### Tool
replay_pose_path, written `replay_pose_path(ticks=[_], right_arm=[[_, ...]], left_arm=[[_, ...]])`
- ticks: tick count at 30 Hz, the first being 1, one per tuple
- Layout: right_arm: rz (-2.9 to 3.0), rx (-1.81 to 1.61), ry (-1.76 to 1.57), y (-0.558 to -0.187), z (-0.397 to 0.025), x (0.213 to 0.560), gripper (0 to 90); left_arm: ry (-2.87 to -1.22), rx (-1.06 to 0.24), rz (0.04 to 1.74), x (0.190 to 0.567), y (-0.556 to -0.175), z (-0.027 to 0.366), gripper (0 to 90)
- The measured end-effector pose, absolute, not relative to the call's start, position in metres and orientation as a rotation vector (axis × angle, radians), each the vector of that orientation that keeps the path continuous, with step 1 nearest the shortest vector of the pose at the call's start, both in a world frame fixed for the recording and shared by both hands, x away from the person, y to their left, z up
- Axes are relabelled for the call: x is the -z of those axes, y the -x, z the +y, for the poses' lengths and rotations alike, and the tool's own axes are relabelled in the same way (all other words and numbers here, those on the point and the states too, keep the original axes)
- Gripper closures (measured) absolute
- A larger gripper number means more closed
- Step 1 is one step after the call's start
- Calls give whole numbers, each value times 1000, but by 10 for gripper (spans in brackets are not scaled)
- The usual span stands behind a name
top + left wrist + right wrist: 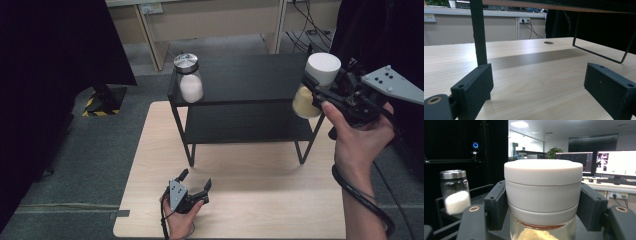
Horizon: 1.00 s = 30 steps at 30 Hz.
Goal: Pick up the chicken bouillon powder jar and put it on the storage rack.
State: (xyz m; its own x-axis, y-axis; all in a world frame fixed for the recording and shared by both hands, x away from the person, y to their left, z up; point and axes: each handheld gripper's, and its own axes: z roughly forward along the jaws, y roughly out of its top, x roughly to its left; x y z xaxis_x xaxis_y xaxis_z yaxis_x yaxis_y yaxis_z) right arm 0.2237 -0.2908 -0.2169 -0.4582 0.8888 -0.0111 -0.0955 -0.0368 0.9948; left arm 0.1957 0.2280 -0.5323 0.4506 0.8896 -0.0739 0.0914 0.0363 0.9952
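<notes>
My right gripper (320,85) is shut on a white-lidded jar (316,82) of yellowish powder, holding it in the air at the right end of the black shelf's top board (250,75). In the right gripper view the jaws press both sides of the jar's white lid (543,187). A glass jar with a metal lid (188,78) and white powder stands on the shelf's top left corner, and the same jar (455,191) is seen in the right gripper view. My left gripper (196,181) rests open on the wooden table (250,200), near the shelf's front left leg (479,35).
The two-tier black shelf stands on the far half of the table; its lower board (250,122) is bare. A wire leg (604,55) of the shelf lies ahead on the right. Dark curtains (55,60) hang at the left.
</notes>
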Motion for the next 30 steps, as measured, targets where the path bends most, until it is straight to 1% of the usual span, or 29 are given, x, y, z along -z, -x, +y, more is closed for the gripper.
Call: replay_pose_path(ticks=[9,30], right_arm=[[1436,-1570,-917,-238,-284,203,342],[1377,-1469,-1010,-261,-263,199,342]], left_arm=[[-1414,-774,937,532,-196,228,81],[-1415,-772,934,532,-197,228,81]])
